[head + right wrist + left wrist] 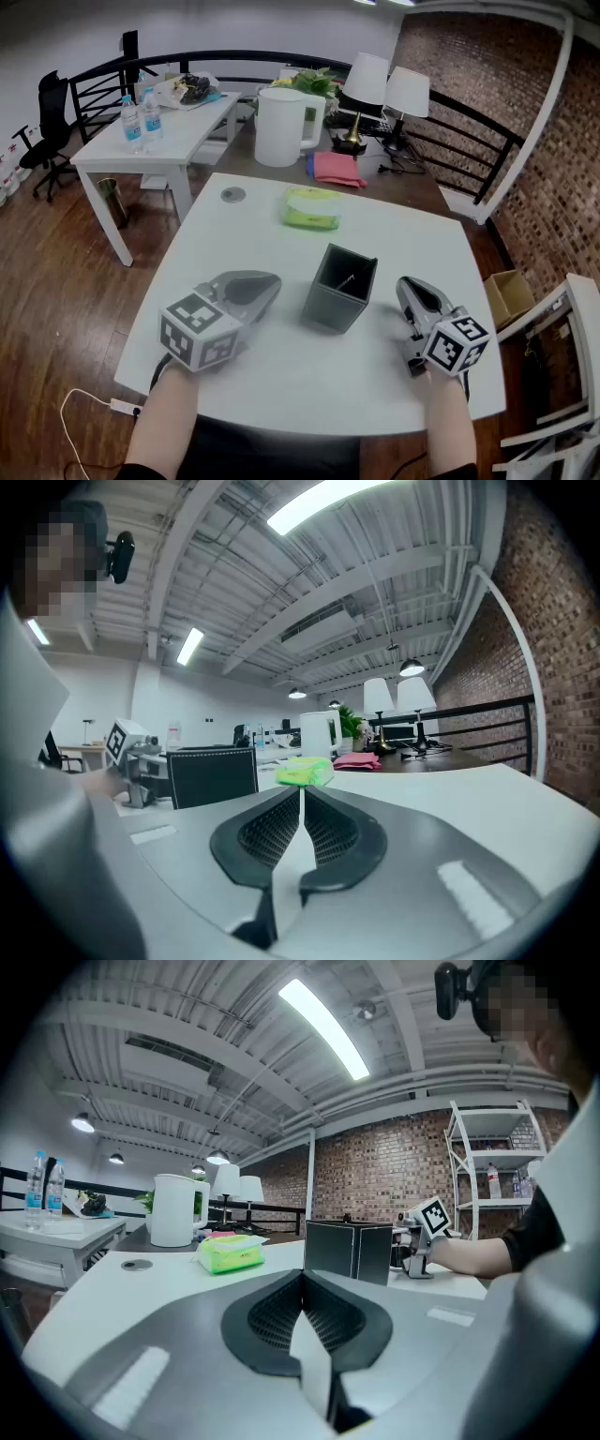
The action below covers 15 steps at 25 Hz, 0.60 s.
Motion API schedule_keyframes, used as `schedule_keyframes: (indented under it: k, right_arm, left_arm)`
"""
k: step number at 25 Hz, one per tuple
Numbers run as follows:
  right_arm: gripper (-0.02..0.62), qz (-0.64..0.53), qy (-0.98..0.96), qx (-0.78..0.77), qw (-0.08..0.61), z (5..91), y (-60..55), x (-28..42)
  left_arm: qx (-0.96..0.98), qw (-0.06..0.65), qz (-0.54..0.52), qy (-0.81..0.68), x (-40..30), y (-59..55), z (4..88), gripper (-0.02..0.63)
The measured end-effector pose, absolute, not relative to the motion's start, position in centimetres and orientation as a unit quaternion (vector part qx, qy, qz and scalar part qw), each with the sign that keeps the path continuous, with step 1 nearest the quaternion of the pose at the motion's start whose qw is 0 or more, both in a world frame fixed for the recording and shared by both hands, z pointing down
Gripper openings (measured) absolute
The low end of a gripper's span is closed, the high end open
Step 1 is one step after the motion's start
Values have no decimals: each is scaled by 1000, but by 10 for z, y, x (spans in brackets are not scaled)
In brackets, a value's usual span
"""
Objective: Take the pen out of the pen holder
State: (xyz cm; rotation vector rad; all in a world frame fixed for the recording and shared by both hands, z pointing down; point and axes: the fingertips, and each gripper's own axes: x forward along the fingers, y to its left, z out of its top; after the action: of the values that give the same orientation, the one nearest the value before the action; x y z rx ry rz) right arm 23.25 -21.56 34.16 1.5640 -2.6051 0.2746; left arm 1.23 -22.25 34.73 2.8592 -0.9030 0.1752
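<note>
Pen [347,279] is seen as a thin pale stroke inside the dark square pen holder [328,307], which stands upright near the middle of the white tabletop [309,380]. The left gripper [269,285] is held just left of the holder and the right gripper [405,287] just right of it. On each, the jaws are pressed together with nothing between them. A green packet [312,208] lies beyond the holder.
</note>
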Motion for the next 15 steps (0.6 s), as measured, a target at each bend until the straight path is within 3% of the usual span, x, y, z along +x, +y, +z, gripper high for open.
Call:
schedule_keyframes:
  k: [6, 9, 15]
  right_arm:
    - [58, 81, -872, 483, -15, 289, -210, 210]
    - [109, 107, -888, 445, -42, 273, -214, 193]
    - [138, 135, -898, 417, -22, 277, -226, 172]
  left_arm:
    - [951, 68, 62, -296, 10, -220, 347, 0]
    - [951, 68, 62, -297, 10, -221, 346, 0]
    - [951, 69, 63, -296, 11, -221, 347, 0]
